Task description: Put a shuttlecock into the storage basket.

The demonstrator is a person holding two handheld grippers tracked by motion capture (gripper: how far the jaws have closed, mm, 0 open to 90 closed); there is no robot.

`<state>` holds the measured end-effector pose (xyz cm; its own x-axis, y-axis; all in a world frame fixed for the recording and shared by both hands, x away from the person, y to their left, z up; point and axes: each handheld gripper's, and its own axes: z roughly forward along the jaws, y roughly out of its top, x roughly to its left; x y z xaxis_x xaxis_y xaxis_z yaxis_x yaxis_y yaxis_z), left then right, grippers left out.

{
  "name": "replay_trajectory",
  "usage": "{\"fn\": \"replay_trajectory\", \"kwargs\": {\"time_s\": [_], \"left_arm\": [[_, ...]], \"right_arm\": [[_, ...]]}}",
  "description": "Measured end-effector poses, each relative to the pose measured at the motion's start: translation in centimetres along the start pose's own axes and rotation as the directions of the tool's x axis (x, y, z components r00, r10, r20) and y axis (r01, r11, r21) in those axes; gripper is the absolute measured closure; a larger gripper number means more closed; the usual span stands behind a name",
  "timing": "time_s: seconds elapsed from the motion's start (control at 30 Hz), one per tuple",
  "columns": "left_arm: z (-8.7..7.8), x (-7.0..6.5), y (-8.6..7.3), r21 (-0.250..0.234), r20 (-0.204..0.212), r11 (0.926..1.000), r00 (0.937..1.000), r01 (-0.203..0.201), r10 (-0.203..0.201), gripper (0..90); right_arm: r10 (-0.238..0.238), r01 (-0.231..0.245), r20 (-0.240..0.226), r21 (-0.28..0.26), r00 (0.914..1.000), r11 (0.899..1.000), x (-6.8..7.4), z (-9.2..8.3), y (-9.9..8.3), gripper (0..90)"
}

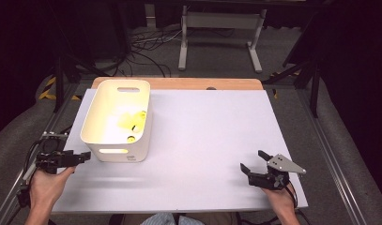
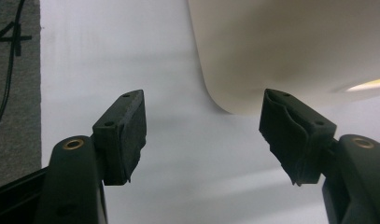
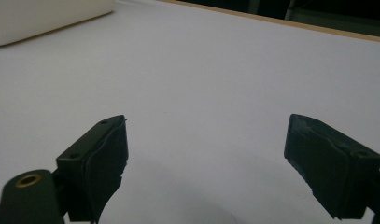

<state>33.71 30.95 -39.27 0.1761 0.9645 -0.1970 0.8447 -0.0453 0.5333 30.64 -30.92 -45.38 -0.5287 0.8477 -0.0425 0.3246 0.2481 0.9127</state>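
Note:
A cream plastic bin stands on the left part of the white table sheet, with yellow objects lying inside it. My left gripper hovers at the table's left edge, just left of the bin's near corner, jaws open and empty. In the left gripper view the bin's rounded corner sits right ahead of the gripper. At the near right, my right gripper rests low over the sheet, open, nothing between its jaws. The right gripper view has the gripper over bare sheet, the bin far off at upper left.
The wooden table edge runs along the back. Beyond it stand a white metal frame and loose cables on the grey floor. A metal rail borders the table's left side.

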Motion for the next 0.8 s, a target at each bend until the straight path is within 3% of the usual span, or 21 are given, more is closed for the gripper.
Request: {"fn": "replay_trajectory", "kwargs": {"time_s": [0.8], "left_arm": [[0.4,-1.1,-1.5,-0.042,0.031,0.9988,0.9992,-0.025,0.027,32.6]], "right_arm": [[-0.002,0.002,0.001,-0.001,1.0,1.0,0.0,0.0,0.0,14.0]]}}
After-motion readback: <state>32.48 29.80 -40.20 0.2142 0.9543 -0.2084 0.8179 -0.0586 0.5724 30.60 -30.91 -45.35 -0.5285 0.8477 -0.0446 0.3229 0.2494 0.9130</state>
